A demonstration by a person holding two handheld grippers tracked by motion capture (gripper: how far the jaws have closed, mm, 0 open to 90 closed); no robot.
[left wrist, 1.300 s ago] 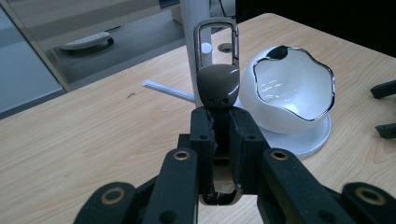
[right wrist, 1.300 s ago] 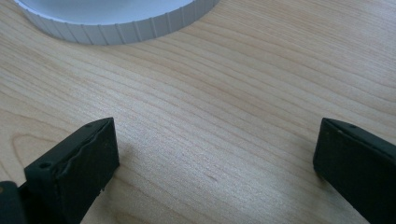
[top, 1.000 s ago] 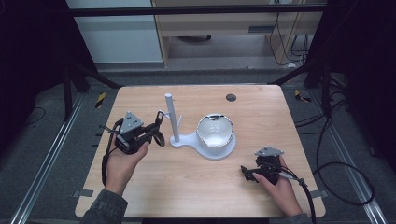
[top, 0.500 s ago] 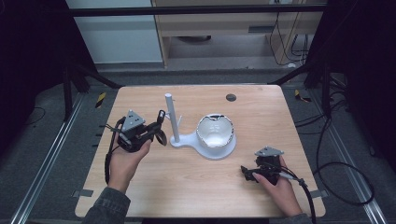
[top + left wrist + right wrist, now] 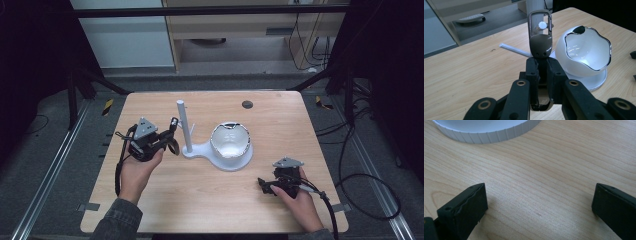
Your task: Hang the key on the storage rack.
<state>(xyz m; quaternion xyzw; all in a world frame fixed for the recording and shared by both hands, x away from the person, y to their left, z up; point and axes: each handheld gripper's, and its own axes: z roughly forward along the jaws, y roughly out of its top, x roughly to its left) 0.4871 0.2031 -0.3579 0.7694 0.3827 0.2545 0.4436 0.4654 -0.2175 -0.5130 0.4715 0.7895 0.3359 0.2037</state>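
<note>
A: Left gripper [image 5: 172, 135] first. We see its jaws clamped tight on a metal carabiner clip [image 5: 540, 37]. In the left gripper view the clip's dark grey body sticks up out of the two black pads and its silver loop points away from us.

B: Agreed. We'd add that the loop is right at the white post [image 5: 184, 127]. A small white peg [image 5: 541, 24] on the post shows through the loop's opening. We can't tell whether the loop touches the peg or just frames it.

A: Fine. The post rises upright from a white stand base [image 5: 200, 150], and in the high view the gripper sits just left of it, held in the left hand [image 5: 137, 167].

B: Next to the post, on the same base, we have the white bowl-shaped shell [image 5: 230, 141] with a wavy chrome rim, opening tilted toward the person's side.

A: Right gripper [image 5: 265, 184]: jaws spread wide, nothing between them. In the right gripper view we see bare wood between the two pads and the ribbed edge of the base at the top.

B: It sits low on the wooden table [image 5: 280, 115], near the front right, well apart from the stand. Right hand [image 5: 297, 200] behind it.

A: Also a small dark round spot [image 5: 247, 104] near the table's far edge.
</note>
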